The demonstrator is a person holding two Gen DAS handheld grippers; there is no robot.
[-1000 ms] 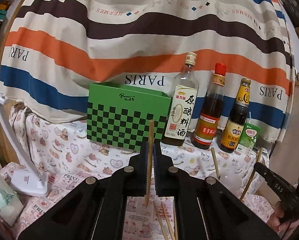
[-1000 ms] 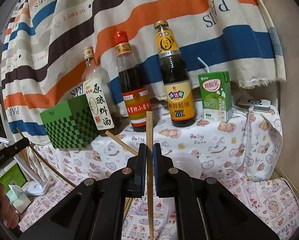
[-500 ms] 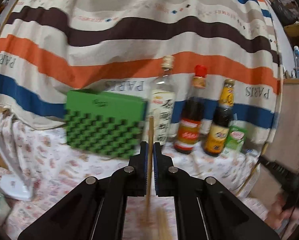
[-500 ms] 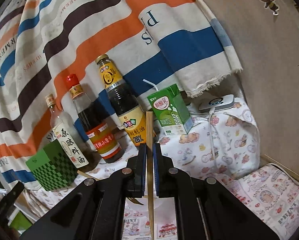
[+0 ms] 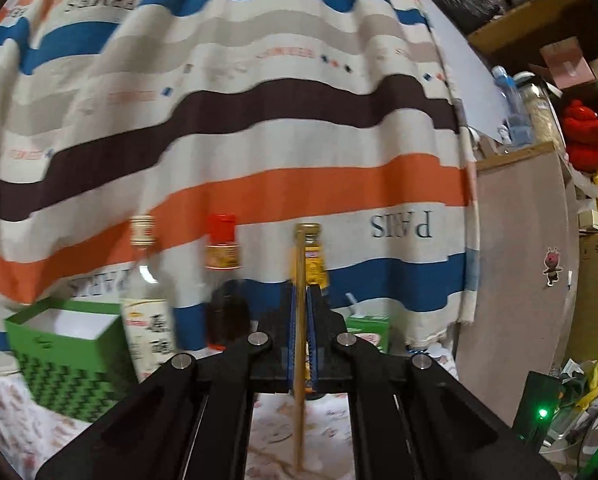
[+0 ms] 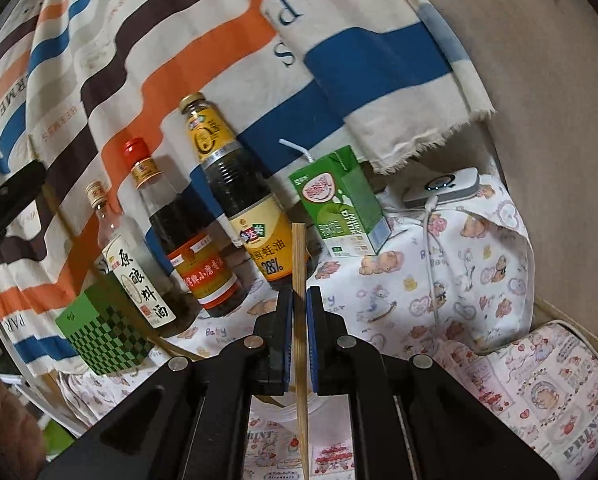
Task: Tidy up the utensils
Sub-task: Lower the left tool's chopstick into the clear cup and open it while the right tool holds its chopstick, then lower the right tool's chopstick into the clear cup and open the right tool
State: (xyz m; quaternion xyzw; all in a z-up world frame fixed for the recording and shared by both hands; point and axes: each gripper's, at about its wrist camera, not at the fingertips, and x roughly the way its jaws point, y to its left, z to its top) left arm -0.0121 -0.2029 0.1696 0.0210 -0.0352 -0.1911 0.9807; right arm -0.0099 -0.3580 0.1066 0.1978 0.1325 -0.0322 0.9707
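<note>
My left gripper [image 5: 299,300] is shut on a wooden chopstick [image 5: 299,420] that stands upright between its pads, raised above the table. My right gripper [image 6: 299,304] is shut on another wooden chopstick [image 6: 298,248], also upright. A green checkered box [image 5: 65,354] with an open top stands at the left; it also shows in the right wrist view [image 6: 105,336]. The left gripper [image 6: 7,196] and its chopstick show at the left edge of the right wrist view. Another chopstick [image 6: 175,348] lies on the table near the box.
Three sauce bottles stand in a row: a clear one [image 6: 129,256], a red-capped one [image 6: 187,248] and a gold-capped one [image 6: 239,200]. A green drink carton [image 6: 345,204] and a white device with a cable [image 6: 443,186] sit to the right. A striped cloth [image 5: 239,120] hangs behind.
Both grippers have risen and swung right with their chopsticks. The left view now looks higher at the cloth and the right-hand shelves; the box has slid to its left edge.
</note>
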